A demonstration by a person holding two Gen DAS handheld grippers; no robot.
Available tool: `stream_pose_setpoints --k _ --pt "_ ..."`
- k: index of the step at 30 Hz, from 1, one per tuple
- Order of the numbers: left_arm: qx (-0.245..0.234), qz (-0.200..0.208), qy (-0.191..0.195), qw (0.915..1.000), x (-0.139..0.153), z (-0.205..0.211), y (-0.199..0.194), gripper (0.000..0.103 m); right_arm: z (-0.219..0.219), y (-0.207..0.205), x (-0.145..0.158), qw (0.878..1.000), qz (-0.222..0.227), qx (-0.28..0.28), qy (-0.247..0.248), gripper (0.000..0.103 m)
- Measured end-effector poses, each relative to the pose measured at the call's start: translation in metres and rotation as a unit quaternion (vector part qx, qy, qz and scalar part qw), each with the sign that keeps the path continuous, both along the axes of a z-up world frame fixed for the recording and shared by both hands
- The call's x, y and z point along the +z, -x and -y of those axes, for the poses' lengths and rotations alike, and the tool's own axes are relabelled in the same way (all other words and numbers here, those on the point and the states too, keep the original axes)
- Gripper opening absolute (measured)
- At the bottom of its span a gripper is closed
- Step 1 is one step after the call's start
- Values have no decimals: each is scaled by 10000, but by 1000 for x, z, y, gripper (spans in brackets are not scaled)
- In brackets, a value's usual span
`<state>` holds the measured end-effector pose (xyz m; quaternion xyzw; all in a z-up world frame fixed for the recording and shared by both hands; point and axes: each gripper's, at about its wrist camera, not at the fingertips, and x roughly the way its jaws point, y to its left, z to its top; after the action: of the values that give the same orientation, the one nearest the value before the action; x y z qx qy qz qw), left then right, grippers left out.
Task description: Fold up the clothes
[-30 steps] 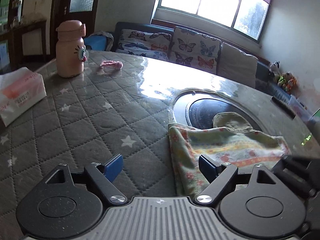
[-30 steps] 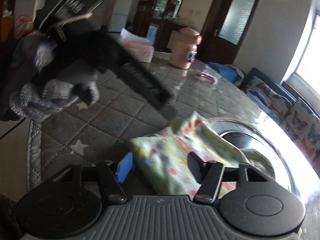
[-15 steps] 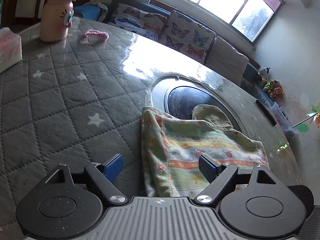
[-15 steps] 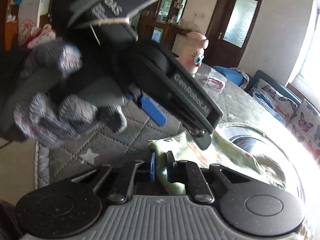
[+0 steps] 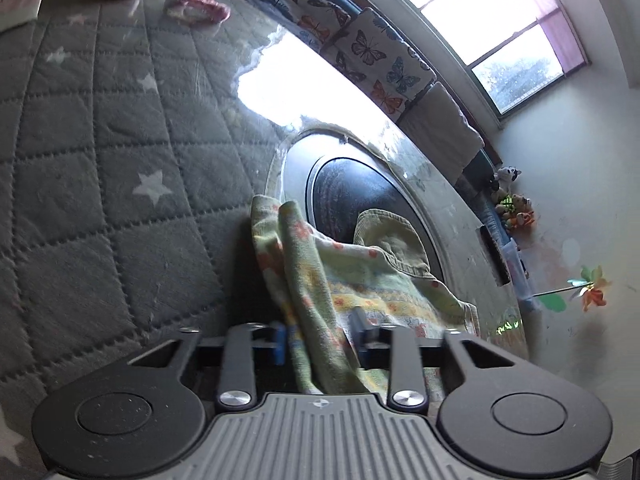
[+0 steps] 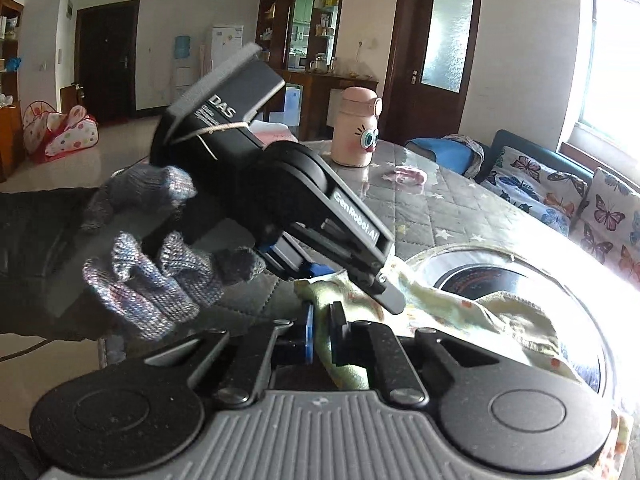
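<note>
Since a second ago both jaws have closed: the left gripper [image 5: 320, 338] and right gripper [image 6: 322, 330] each pinch the near edge of the floral garment [image 5: 360, 280], which stretches away from them over the table's round inset [image 5: 360, 184].

A grey quilted cover with white stars [image 5: 100, 152] spreads over the round table. The floral garment [image 5: 352, 280] lies at the near right, partly over the dark inset disc [image 5: 360, 192]. Far left stand a pink bottle [image 6: 358, 132] and a pink hair tie [image 5: 200, 8].
</note>
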<state>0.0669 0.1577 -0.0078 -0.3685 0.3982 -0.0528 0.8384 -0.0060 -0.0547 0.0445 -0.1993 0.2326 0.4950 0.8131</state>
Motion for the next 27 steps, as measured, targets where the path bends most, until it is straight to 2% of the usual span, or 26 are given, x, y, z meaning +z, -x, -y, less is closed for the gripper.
stream_pose_setpoints --k 2,7,14,17,20,23,27 --pt "43 3 62 10000 -3 -2 1 15 3 1 0 10000 -29 19 -4 7" --pt "46 21 3 10000 -3 -1 2 13 12 1 3 10000 -24 -59 -5 11" --pt "50 46 -79 9999 -3 1 3 13 41 -15 2 9966 63 -815 52 15" --pt "52 57 -114 9999 -3 1 3 13 56 -35 -1 9913 85 -1308 58 26" --pt "52 64 -136 9999 -3 2 3 13 72 -55 -5 9837 80 -1793 65 27" --pt "52 71 -155 9998 -3 3 3 13 90 -73 -10 9754 47 -2201 64 35" --pt "56 78 -180 9998 -3 4 4 13 116 -95 -17 9622 -3 -2722 61 37"
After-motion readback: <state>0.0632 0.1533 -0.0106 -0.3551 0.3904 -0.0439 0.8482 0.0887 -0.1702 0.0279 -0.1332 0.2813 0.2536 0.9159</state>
